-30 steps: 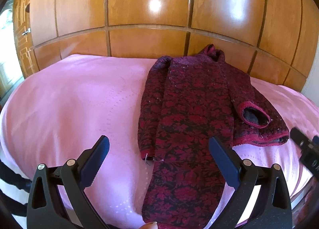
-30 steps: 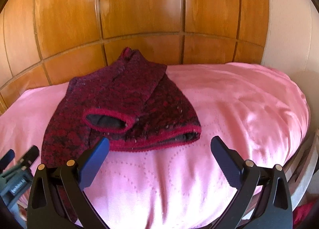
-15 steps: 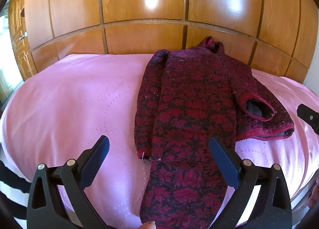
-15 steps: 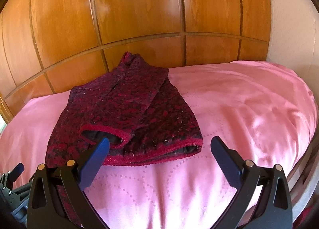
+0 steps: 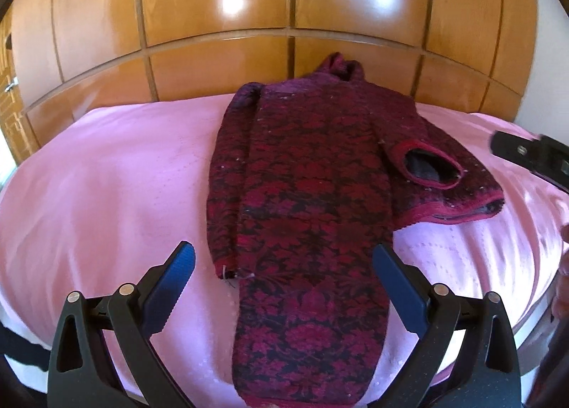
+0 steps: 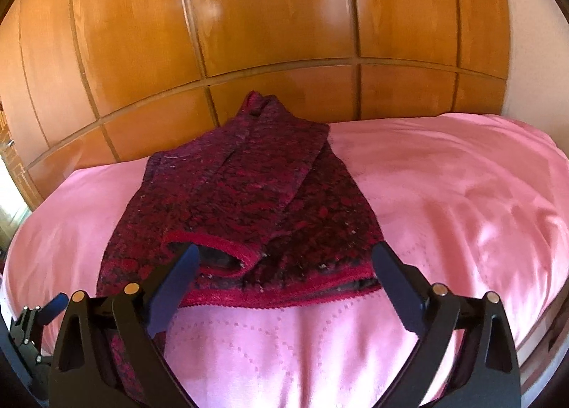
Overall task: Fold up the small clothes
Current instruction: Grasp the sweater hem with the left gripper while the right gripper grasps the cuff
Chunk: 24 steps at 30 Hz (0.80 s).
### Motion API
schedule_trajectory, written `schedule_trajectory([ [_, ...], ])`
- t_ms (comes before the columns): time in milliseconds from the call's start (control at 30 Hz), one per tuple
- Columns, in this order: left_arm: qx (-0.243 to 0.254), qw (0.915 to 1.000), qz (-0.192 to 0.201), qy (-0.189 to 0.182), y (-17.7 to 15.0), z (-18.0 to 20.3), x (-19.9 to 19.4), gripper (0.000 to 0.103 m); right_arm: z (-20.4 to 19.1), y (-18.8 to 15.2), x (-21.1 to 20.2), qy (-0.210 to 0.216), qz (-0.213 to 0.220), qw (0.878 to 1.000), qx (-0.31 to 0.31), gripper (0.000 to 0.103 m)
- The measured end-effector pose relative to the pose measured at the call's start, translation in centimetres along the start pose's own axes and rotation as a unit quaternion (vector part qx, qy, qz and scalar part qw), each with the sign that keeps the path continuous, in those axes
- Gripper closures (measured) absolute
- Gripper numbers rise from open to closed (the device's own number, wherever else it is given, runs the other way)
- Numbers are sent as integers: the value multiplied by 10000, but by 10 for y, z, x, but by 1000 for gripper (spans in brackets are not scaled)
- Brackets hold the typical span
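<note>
A dark red floral knit sweater (image 5: 313, 194) lies on the pink bedspread (image 5: 106, 187), partly folded, with a sleeve cuff (image 5: 426, 166) lying across its right side. My left gripper (image 5: 282, 266) is open and empty, hovering above the sweater's near end. In the right wrist view the sweater (image 6: 242, 202) lies ahead, its red hem (image 6: 284, 296) facing me. My right gripper (image 6: 284, 269) is open and empty, just above that hem and cuff. The right gripper also shows at the right edge of the left wrist view (image 5: 530, 155).
A glossy wooden wardrobe wall (image 5: 284, 17) stands right behind the bed. The pink bedspread (image 6: 462, 202) stretches to the right of the sweater. The bed's near edge runs under both grippers. The left gripper shows at the lower left of the right wrist view (image 6: 32, 329).
Both grippers have moved forward and closer to the sweater. The right gripper now hovers over the hem. Both stay open; the sweater has not moved.
</note>
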<state>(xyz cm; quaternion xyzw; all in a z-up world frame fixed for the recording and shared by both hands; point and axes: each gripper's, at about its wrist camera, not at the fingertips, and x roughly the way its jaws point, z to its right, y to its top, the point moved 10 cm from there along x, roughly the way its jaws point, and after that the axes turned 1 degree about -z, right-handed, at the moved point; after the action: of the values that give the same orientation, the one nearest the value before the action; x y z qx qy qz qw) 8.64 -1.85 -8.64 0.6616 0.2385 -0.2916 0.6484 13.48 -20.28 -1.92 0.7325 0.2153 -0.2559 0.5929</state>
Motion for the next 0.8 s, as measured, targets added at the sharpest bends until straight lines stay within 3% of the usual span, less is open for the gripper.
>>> schedule_trajectory([
  [167,94,9991,-211,-351,-7,15,6,4,-21,6,19,351,-192,9987,-324,14],
  [300,358,9975,-291,-533,-9,31,11,4,-41,6,53,487,-524,9940,-833,28],
  [333,429,9969,-330,-574,-11,35,14,8,-45,4,61,531,-630,9922,-932,39],
  [367,494,9961,-406,-604,-14,38,17,14,-48,2,71,539,-752,9901,-1051,48],
  [433,593,9946,-636,-563,-22,42,32,44,-49,-3,87,486,-951,9871,-1196,84],
  [500,541,9935,-763,-647,-27,40,38,62,-51,-4,95,590,-1074,9849,-1219,103],
  [567,428,9932,-709,-814,-26,36,35,82,-50,0,93,600,-1039,9848,-1254,103],
  [600,350,9925,-685,-948,-24,34,31,97,-48,5,90,556,-956,9859,-1257,103],
  [633,253,9921,-659,-1041,-22,30,28,103,-45,10,84,569,-891,9874,-1176,103],
  [800,-259,9849,-370,-1673,2,9,-2,103,-15,49,55,596,-397,9956,-609,103],
])
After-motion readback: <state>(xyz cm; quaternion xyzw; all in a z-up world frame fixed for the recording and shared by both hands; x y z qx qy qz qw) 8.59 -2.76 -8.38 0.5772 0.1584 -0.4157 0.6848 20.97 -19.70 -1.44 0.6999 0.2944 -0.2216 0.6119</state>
